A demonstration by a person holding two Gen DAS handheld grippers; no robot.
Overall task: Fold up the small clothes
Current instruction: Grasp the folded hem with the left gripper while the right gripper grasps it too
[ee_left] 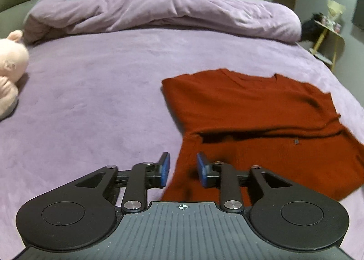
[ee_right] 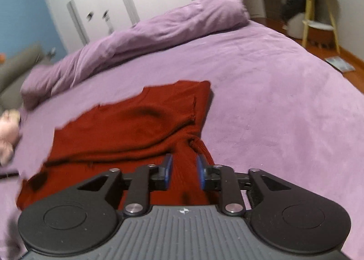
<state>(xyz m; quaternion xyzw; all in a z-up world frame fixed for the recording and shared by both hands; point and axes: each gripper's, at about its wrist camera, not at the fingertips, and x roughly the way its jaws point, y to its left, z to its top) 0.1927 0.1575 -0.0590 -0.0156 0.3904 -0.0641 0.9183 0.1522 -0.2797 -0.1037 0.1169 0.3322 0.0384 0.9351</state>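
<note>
A dark red sweater lies on the purple bed, its top part folded over the body so a fold edge crosses it. My left gripper is open, its blue pads either side of the sweater's near left edge, not closed on it. In the right wrist view the same sweater lies ahead and to the left. My right gripper is open with the sweater's bunched near right part between its pads. Whether the pads touch cloth is unclear.
A rolled purple duvet lies across the far side of the bed. A pink plush toy sits at the left edge. A yellow side table stands off the far right corner. The bed's right edge drops to a wooden floor.
</note>
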